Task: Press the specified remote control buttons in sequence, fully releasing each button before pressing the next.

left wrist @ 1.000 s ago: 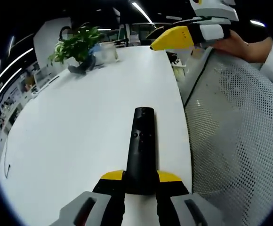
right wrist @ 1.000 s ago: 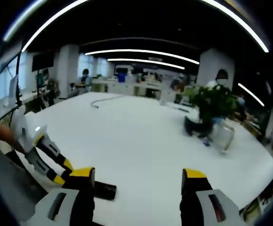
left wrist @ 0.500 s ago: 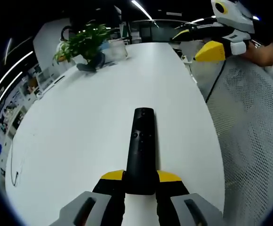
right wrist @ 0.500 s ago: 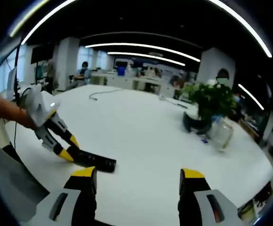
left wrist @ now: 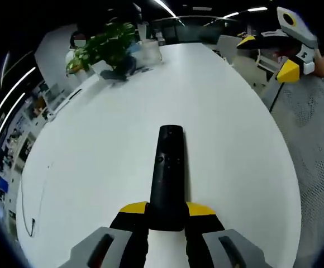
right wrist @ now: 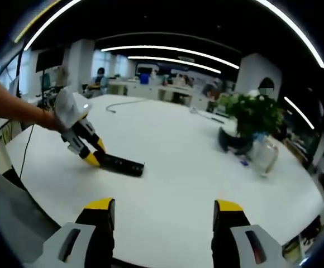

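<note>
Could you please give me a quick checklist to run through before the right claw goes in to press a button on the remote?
1. Left claw shut on the slim black remote control: ok.
2. Remote's buttons facing up: ok.
3. Right claw open, holding nothing: ok.
4. Right claw away from the remote: ok.
5. Remote on the white table or lifted off it: cannot tell.
6. Potted green plant and clear glass jar away from the remote: ok.

The remote (left wrist: 167, 178) looks like matt black plastic, smooth, with a faint sheen along its top. The bench (left wrist: 106, 145) is a smooth, white, matt surface. The left gripper (left wrist: 167, 219) has yellow jaw tips and grey plastic bodies. A clear glass jar (right wrist: 262, 158) is glossy. The chair (left wrist: 318, 167) is white mesh.
</note>
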A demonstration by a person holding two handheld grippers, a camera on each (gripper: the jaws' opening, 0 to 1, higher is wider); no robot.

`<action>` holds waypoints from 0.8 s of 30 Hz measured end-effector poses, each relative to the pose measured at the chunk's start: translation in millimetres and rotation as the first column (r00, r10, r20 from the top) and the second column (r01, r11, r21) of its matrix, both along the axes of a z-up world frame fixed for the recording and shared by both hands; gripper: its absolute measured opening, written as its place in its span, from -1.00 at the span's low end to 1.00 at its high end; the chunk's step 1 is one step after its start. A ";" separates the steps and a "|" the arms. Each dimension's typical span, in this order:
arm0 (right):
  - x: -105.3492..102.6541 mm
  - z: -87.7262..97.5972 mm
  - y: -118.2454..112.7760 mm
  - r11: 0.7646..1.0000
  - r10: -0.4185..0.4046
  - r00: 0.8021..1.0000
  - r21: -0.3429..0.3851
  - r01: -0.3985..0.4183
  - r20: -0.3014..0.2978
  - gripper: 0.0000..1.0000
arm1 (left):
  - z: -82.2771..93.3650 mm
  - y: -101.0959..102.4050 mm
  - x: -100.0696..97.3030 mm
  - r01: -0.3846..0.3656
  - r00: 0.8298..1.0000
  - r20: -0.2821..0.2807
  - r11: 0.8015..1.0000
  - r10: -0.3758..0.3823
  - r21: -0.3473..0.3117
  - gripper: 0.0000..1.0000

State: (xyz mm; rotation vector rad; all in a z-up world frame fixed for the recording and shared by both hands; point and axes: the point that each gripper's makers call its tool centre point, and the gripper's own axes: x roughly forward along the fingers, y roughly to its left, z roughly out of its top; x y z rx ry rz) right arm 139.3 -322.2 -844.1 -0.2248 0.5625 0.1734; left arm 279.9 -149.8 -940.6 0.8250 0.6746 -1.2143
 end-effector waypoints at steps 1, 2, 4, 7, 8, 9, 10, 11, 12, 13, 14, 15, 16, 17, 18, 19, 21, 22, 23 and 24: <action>-0.3 -1.0 0.0 1.000 0.001 1.000 -0.004 -0.001 -0.005 0.39 | -0.2 0.1 3.9 0.001 1.000 0.001 1.000 -0.001 0.002 -0.54; -0.6 -2.4 0.1 1.000 0.001 1.000 -0.007 -0.001 -0.012 0.39 | 0.1 0.8 9.2 0.006 1.000 0.004 1.000 -0.006 0.007 -0.54; -0.6 -2.4 0.0 1.000 0.001 1.000 -0.009 -0.001 -0.013 0.39 | 0.5 1.9 18.7 0.012 1.000 0.014 1.000 -0.012 0.019 -0.54; -0.7 -3.2 -1.4 1.000 -0.006 1.000 -0.013 0.006 -0.018 0.38 | 2.3 3.1 30.2 0.011 1.000 0.023 1.000 -0.011 0.028 -0.54; -0.7 -3.4 -1.5 1.000 -0.007 1.000 -0.014 0.006 -0.018 0.38 | 3.6 3.5 35.6 0.006 1.000 0.022 1.000 -0.007 0.029 -0.54; -0.7 -4.0 -1.5 1.000 -0.007 1.000 -0.016 0.006 -0.021 0.38 | 4.1 3.6 38.5 0.004 1.000 0.021 1.000 -0.005 0.029 -0.54; -0.9 -4.7 -1.7 1.000 -0.007 1.000 -0.018 0.007 -0.025 0.38 | 4.3 4.0 43.1 -0.001 1.000 0.016 1.000 0.001 0.029 -0.54; -0.9 -5.1 -2.1 1.000 -0.009 1.000 -0.023 0.008 -0.026 0.39 | 4.2 4.2 45.8 -0.001 1.000 0.015 1.000 0.001 0.030 -0.54; -0.9 -5.0 -2.6 1.000 -0.011 1.000 -0.026 0.010 -0.025 0.39 | 3.5 5.2 50.6 0.007 1.000 0.020 0.999 -0.008 0.041 -0.54; -0.9 -4.9 -3.0 1.000 -0.012 1.000 -0.029 0.011 -0.024 0.38 | 3.1 6.0 54.2 0.015 1.000 0.026 0.999 -0.016 0.051 -0.54; -0.9 -4.7 -3.4 0.999 -0.014 1.000 -0.029 0.013 -0.023 0.38 | 2.3 6.3 59.3 0.013 1.000 0.024 0.998 -0.015 0.055 -0.54; -0.9 -3.9 -4.1 0.999 -0.016 1.000 -0.031 0.016 -0.019 0.37 | 1.9 6.8 63.2 0.014 1.000 0.023 0.998 -0.015 0.060 -0.54; -0.8 -3.0 -4.8 0.999 -0.019 1.000 -0.032 0.018 -0.014 0.35 | 1.3 7.9 69.5 0.017 0.999 0.025 0.997 -0.019 0.069 -0.54; -0.7 -2.1 -5.6 0.999 -0.022 1.000 -0.032 0.022 -0.010 0.33 | 1.2 8.6 73.4 0.017 0.999 0.026 0.997 -0.019 0.075 -0.54; -0.8 -2.1 -6.1 0.999 -0.025 1.000 -0.032 0.025 -0.011 0.31 | 1.5 9.2 77.0 0.018 0.999 0.028 0.997 -0.020 0.080 -0.54; -1.0 -2.5 -6.4 0.999 -0.026 1.000 -0.033 0.026 -0.014 0.30 | 1.5 9.9 80.0 0.021 0.999 0.032 0.996 -0.024 0.086 -0.54; -1.2 -3.8 -5.5 0.999 -0.022 1.000 -0.035 0.021 -0.020 0.31 | 1.0 12.1 88.0 0.031 0.999 0.039 0.994 -0.036 0.107 -0.54; -1.1 -4.0 -4.8 0.999 -0.019 1.000 -0.035 0.018 -0.022 0.31 | 0.8 13.4 93.5 0.038 0.998 0.045 0.992 -0.044 0.121 -0.54; -1.3 -4.0 -4.6 0.999 -0.018 1.000 -0.034 0.017 -0.023 0.31 | 0.9 14.0 97.4 0.039 0.998 0.049 0.991 -0.046 0.126 -0.54; -1.4 -3.2 -4.4 0.999 -0.018 1.000 -0.033 0.017 -0.020 0.32 | 1.5 14.3 101.0 0.039 0.998 0.052 0.991 -0.046 0.130 -0.54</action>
